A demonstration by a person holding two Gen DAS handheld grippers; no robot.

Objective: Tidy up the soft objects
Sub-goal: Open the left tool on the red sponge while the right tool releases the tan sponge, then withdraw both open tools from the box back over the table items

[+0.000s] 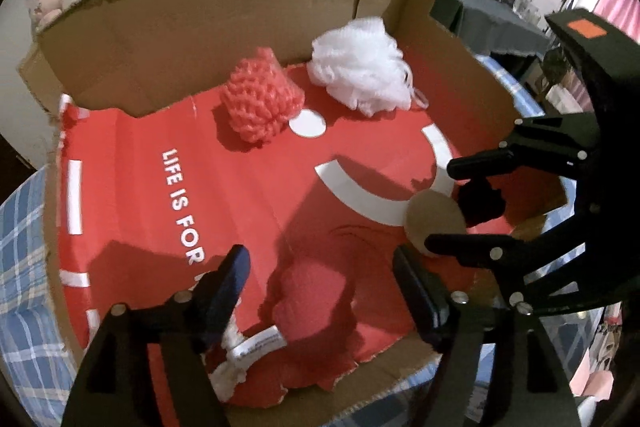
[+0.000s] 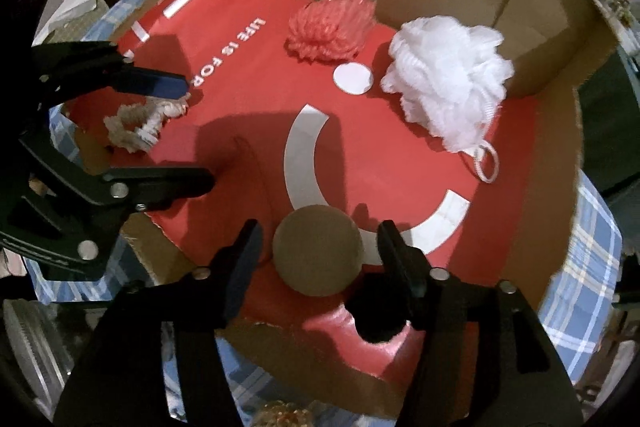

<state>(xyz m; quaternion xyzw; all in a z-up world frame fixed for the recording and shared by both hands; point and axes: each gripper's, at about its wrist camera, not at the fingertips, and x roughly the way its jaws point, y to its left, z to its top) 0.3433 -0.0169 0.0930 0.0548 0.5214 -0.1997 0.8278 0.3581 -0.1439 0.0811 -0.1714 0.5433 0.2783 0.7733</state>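
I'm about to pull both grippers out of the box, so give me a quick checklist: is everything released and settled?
1. Right gripper released the tan round foam ball: ok, a gap shows on each side between fingers and ball.
2. Ball settled on the red floor of the cardboard box: ok.
3. Left gripper open: ok, its fingers stand wide apart.
4. Left fingers clear of the white fluffy loop with a label: cannot tell, one finger sits right beside it.
5. Pink knitted puff and white mesh bath pouf out of the way: ok, both sit near the back wall.
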